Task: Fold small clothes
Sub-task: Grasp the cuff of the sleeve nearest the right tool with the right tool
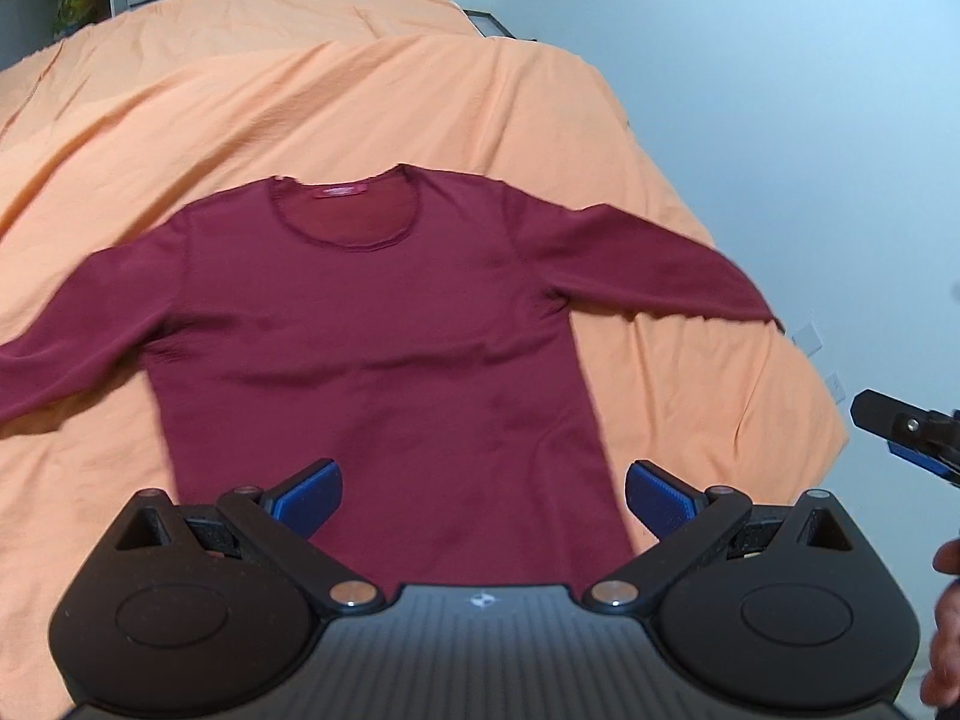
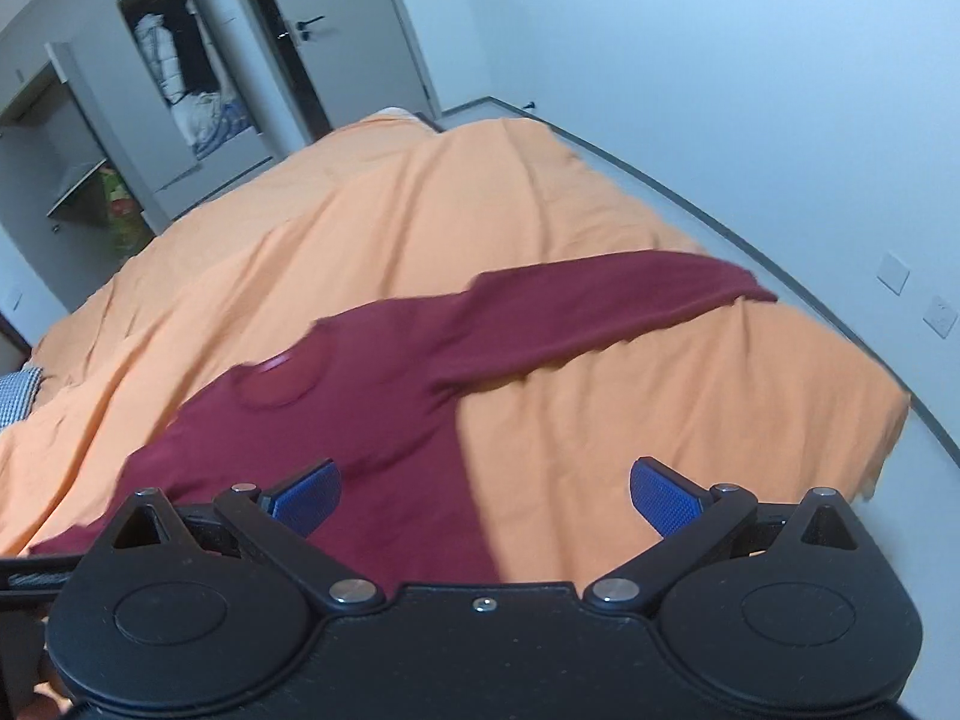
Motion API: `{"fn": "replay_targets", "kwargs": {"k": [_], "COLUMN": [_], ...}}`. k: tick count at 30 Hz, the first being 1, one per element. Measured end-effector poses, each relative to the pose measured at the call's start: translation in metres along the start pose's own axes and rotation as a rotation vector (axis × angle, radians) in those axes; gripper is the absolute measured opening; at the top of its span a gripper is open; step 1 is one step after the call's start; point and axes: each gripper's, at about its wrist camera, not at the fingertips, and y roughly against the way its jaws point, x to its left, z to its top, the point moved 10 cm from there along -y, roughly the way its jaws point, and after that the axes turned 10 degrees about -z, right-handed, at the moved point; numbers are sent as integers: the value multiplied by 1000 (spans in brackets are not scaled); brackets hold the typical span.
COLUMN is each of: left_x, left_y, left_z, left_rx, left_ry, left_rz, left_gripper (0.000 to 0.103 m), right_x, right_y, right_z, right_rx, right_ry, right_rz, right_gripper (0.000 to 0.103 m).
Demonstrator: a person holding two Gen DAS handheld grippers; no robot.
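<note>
Nearest, left tongs [image 1: 483,495]: blue pads spread wide, nothing between them, hanging above the lower hem of a maroon long-sleeved top [image 1: 372,324]. Right tongs [image 2: 485,495]: equally wide apart, empty, poised over the top's right-hand edge, where maroon cloth meets orange bedspread [image 2: 660,408]. In the left wrist view, the right tongs also show at the far right edge, off the bed's side, with part of a hand [image 1: 948,618] below them.

Top lies flat, front up, on the bedspread, hem toward the cameras, round neckline [image 1: 345,213] away. Red label visible inside the collar. Both sleeves stretched outward; the right sleeve [image 2: 600,312] reaches nearly to the bed's edge, cuff close to the pale wall. Fabric somewhat blurred in both views.

Beyond the top, bedspread runs on, creased in long folds. A checked cloth [image 2: 15,393] peeks out at the bed's left side. Farthest back: open wardrobe [image 2: 180,78] with hanging and piled clothes, a door with lever handle [image 2: 306,24], and wall sockets [image 2: 939,315] on the right.
</note>
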Motion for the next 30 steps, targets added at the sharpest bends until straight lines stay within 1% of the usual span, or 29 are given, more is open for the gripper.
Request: {"fn": "replay_targets", "kwargs": {"k": [2, 4, 6, 8, 11, 12, 16, 18, 21, 23, 27, 29, 30], "left_x": [-11, -22, -37, -50, -70, -76, -100, -108, -113, -115, -110, -105, -102], "left_y": [-25, -48, -71, -96, -126, -134, -162, -172, -183, -189, -190, -190, -189], "left_z": [11, 22, 36, 49, 72, 79, 103, 111, 119, 123, 124, 123, 122], "left_rx": [7, 31, 37, 57, 44, 44, 33, 30, 41, 46, 51, 56, 57], "left_ry": [29, 56, 51, 57, 82, 85, 55, 34, 41, 49, 69, 77, 82], "left_rz": [-3, 27, 50, 73, 73, 73, 79, 88, 98, 101, 118, 127, 132], "left_gripper": [103, 103, 103, 103, 103, 103, 103, 103, 103, 103, 103, 103, 103], "right_x": [-26, -51, -80, -113, -157, -170, -217, -232, -251, -260, -266, -264, -265], "right_y": [-28, -57, -86, -122, -176, -193, -259, -284, -316, -329, -344, -350, -354], "right_z": [22, 43, 66, 86, 106, 111, 117, 112, 98, 92, 92, 94, 96], "right_rx": [-8, -2, -13, -3, 24, 37, 84, 108, 165, 183, 163, 160, 160], "right_ry": [-18, -31, -64, -118, -199, -229, -384, -465, -599, -673, -760, -780, -787], "right_rz": [13, 19, 49, 59, 80, 88, 112, 122, 127, 140, 168, 170, 165], "right_gripper": [102, 102, 102, 102, 96, 92, 82, 78, 69, 65, 59, 53, 45]}}
